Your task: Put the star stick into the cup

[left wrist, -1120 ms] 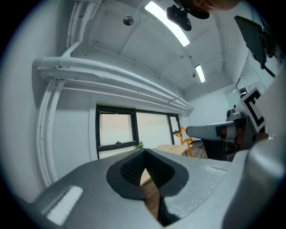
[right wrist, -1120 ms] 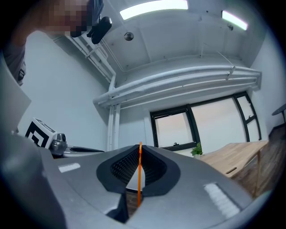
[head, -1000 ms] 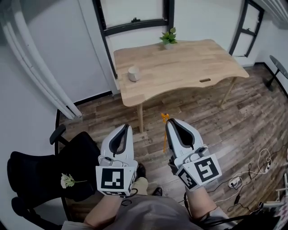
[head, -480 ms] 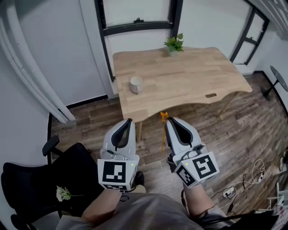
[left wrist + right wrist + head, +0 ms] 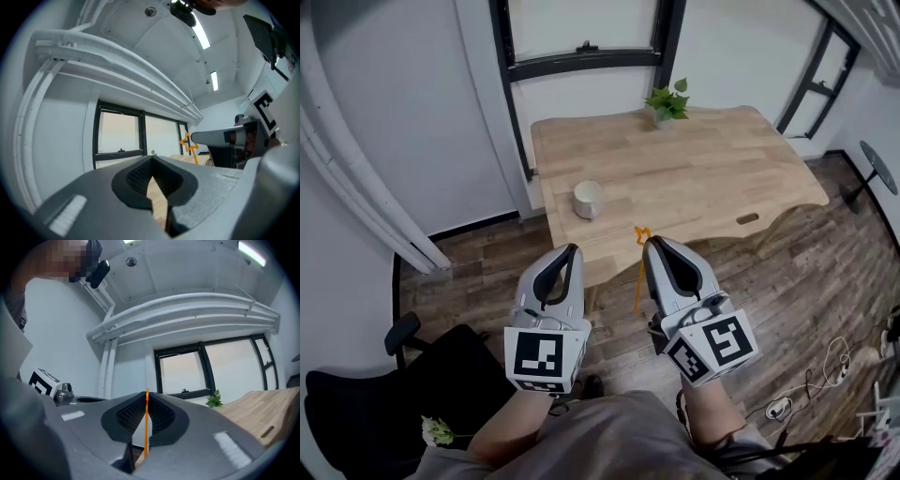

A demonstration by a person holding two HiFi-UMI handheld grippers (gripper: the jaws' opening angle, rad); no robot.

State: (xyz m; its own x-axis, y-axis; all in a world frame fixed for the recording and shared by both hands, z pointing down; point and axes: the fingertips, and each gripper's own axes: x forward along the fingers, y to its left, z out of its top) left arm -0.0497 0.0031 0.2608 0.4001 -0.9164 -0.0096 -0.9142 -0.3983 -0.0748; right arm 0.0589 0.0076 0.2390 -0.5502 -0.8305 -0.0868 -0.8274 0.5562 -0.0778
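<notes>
The white cup (image 5: 587,199) stands near the front left edge of the wooden table (image 5: 694,178). My right gripper (image 5: 650,242) is shut on the orange star stick (image 5: 639,272), held upright just before the table's front edge; its star tip (image 5: 641,232) pokes out above the jaws. The thin orange stick (image 5: 146,425) runs between the closed jaws of the right gripper (image 5: 146,394). My left gripper (image 5: 571,249) is shut with nothing in it, level with the right one and below the cup. From the left gripper (image 5: 152,159), the star stick (image 5: 189,143) shows to the right.
A small potted plant (image 5: 667,101) sits at the table's back edge, under a black-framed window (image 5: 581,37). A black office chair (image 5: 384,394) with a white flower (image 5: 437,431) on it stands at lower left. Cables (image 5: 825,375) lie on the wood floor at right.
The table and cup have come nearer to both grippers in the head view. The chair has slid toward the lower left corner. The right gripper keeps its hold on the stick.
</notes>
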